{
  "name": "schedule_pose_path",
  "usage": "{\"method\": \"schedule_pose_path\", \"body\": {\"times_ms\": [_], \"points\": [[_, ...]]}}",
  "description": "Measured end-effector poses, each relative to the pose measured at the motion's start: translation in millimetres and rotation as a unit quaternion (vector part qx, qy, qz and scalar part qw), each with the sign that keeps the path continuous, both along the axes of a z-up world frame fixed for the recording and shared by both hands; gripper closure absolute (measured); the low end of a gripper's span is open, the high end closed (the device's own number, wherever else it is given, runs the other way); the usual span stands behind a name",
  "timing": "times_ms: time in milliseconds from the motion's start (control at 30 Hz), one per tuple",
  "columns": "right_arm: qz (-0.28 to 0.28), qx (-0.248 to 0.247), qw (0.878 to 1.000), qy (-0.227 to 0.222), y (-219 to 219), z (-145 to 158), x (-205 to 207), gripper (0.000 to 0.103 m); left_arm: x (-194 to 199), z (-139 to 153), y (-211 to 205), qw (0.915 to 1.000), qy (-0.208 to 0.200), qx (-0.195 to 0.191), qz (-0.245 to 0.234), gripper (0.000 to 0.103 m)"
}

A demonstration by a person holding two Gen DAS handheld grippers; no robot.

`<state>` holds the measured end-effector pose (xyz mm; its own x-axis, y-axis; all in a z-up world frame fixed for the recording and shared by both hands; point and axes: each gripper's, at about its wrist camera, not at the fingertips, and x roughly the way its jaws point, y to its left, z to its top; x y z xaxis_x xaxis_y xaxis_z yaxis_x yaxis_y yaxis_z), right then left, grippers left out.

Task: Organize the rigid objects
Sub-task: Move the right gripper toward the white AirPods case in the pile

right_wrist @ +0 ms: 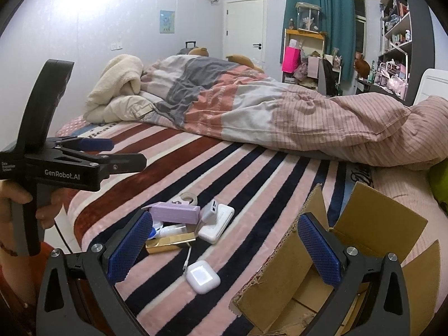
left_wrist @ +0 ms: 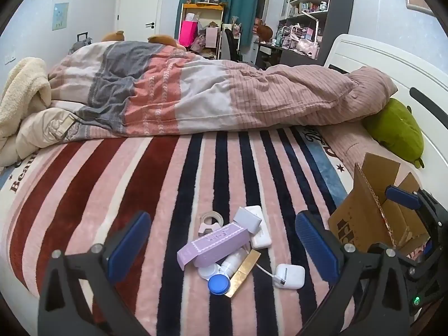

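On the striped blanket (left_wrist: 117, 184) lies one small pile: one purple box (left_wrist: 213, 245), one gold box (left_wrist: 244, 270), one white power bank (left_wrist: 259, 231), one earbuds case (left_wrist: 288, 275). One cardboard box (right_wrist: 282, 277) sits beside it. The left gripper (left_wrist: 222, 247) and right gripper (right_wrist: 224, 254) are spread wide, holding nothing.

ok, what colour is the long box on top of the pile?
Lilac long box, clearest in the left wrist view.

Striped bed (left_wrist: 112, 182) bears small items (left_wrist: 224, 246), cardboard box (left_wrist: 364, 218), quilt (left_wrist: 210, 95)

A cardboard box (left_wrist: 364, 218) sits right of the clutter pile (left_wrist: 232, 246) on the blanket (left_wrist: 126, 182).
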<state>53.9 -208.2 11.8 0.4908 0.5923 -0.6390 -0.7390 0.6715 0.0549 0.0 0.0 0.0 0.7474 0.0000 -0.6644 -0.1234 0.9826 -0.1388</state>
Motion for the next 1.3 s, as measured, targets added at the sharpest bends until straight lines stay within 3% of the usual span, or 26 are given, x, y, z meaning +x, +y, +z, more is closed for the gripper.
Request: {"method": "schedule_pose_path", "body": {"times_ms": [1200,1300], "points": [[-0.002,0.0,1.0,0.003,4,-4,-5,0.0,-6,0,2,0.9999,-0.011,0.004,-0.002,0.001],[0.0,-0.004,1.0,-0.002,10,-1,-8,0.0,-11,2,6,0.9997,-0.019,-0.013,0.0,0.001]]}}
